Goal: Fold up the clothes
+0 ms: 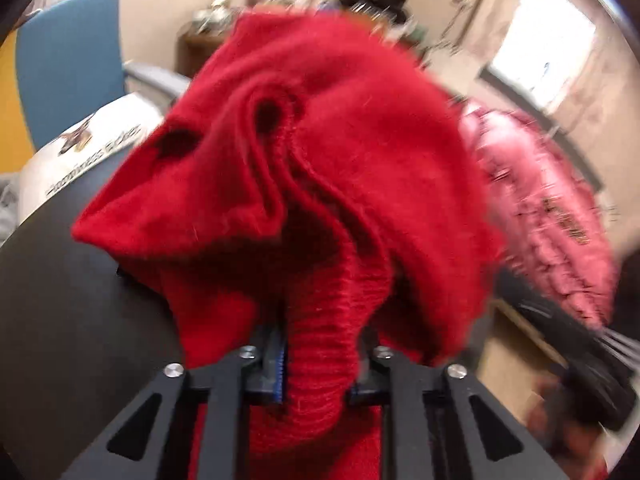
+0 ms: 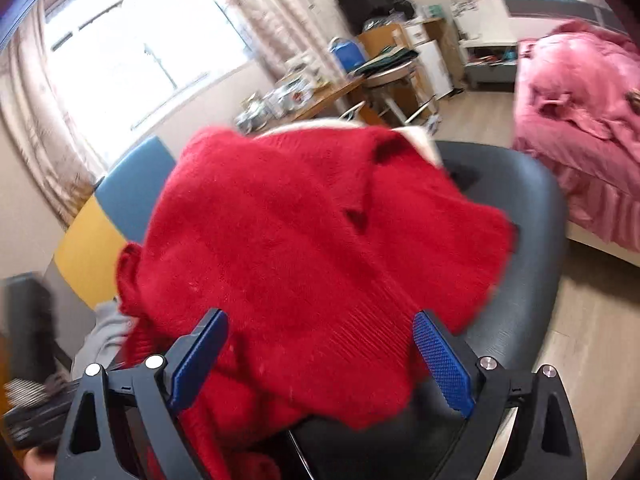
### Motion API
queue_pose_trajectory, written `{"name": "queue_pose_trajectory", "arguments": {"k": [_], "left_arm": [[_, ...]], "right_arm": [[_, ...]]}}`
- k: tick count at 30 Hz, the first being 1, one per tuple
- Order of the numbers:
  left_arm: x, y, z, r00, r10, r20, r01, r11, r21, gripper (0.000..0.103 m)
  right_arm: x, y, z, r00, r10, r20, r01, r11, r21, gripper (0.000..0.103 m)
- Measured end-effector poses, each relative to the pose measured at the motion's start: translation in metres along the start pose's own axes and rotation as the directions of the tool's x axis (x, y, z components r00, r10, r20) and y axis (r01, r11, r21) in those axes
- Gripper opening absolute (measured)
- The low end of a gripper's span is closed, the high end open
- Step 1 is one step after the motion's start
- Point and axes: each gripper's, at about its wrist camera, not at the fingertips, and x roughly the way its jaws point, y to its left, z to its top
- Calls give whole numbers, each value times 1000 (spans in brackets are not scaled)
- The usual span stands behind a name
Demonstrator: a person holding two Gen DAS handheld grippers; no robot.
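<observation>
Between the left gripper's (image 1: 316,376) blue-padded black fingers, a ribbed fold of the red knitted sweater (image 1: 304,168) is clamped, the rest bunched beyond the fingertips. The right gripper (image 2: 320,364) stands released, fingers wide apart, with the sweater (image 2: 304,248) lying between and beyond them. The sweater rests on a round black table (image 2: 520,240). A pink quilted bedcover (image 2: 580,120) lies well apart at the right.

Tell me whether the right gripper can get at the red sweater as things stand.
Probably yes. The right gripper has its jaws wide apart, with the red sweater lying loose right between and ahead of them on the black table. Nothing blocks it; the left gripper already clamps another fold.
</observation>
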Motion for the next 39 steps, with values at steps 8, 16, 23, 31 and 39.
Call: {"name": "queue_pose_trajectory", "arguments": {"k": [8, 16, 23, 31, 39], "left_arm": [[-146, 14, 7, 936, -89, 341, 107, 994, -33, 6], [-305, 79, 21, 784, -101, 612, 188, 979, -79, 6], [-436, 109, -4, 640, -54, 767, 135, 990, -43, 6], [-495, 106, -59, 650, 1, 760, 13, 1000, -12, 6], [-546, 108, -97, 621, 54, 782, -20, 998, -53, 6]], "right_arm": [[-17, 65, 16, 997, 71, 35, -63, 979, -193, 7], [-91, 141, 13, 952, 232, 200, -176, 949, -263, 32], [-112, 187, -55, 951, 292, 98, -244, 908, -340, 92], [-79, 255, -170, 876, 382, -295, -477, 779, -407, 92], [-45, 327, -264, 656, 412, -632, -696, 654, -296, 91]]}}
